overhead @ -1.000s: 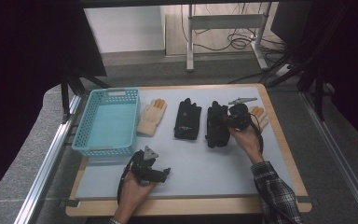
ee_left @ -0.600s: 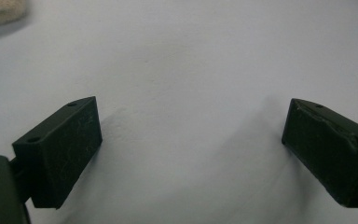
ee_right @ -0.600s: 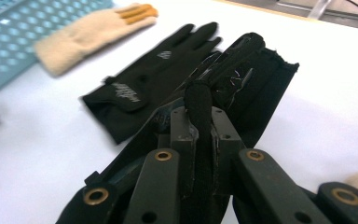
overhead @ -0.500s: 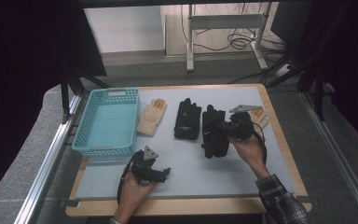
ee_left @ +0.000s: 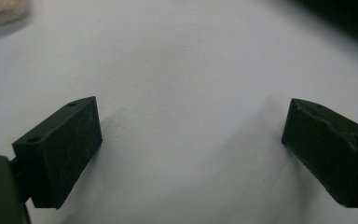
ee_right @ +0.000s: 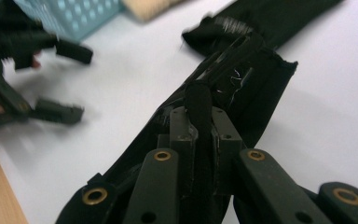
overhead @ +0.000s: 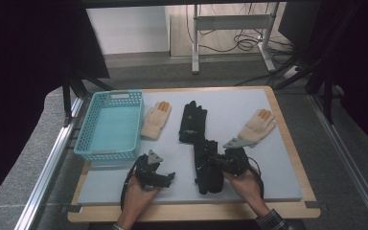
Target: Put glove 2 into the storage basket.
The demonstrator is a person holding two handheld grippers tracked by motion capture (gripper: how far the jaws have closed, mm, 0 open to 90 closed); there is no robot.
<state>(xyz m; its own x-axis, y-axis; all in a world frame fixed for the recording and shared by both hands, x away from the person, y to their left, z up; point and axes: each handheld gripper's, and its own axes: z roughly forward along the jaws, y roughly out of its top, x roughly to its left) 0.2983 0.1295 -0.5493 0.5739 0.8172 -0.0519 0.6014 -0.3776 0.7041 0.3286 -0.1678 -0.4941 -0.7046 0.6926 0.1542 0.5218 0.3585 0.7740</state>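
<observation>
Right now, near edge first: left gripper (overhead: 165, 178) sits low on the grey mat (overhead: 278, 182), held in the person's left hand (overhead: 136, 196). Jaws spread wide, nothing between them. The left gripper view confirms it: both pads (ee_left: 60, 149) apart over bare mat.

Right gripper (overhead: 214, 165) is just beside it, held in the right hand (overhead: 247, 184). Jaws pressed together, pinching a fold of the black glove (overhead: 207, 167). In the right gripper view the fabric is clamped between the two pads (ee_right: 184, 128) and the black glove (ee_right: 256, 79) drapes away from the tips, its far end near a second black glove (ee_right: 279, 14). Same view shows the left gripper (ee_right: 51, 81) off to its left, blurred, jaws apart.

Held glove lies on the mat's near-centre, long axis roughly front to back, partly lifted at the pinch; can't tell how much clears the mat.

Further out: second black glove (overhead: 192, 122) flat at mid-mat, its near end close to the held one. Beige glove (overhead: 155, 120) left of it, orange fingertips pointing away. Another beige glove (overhead: 258, 127) to the right, angled. Teal basket (overhead: 91, 143) at the mat's left edge.
</observation>
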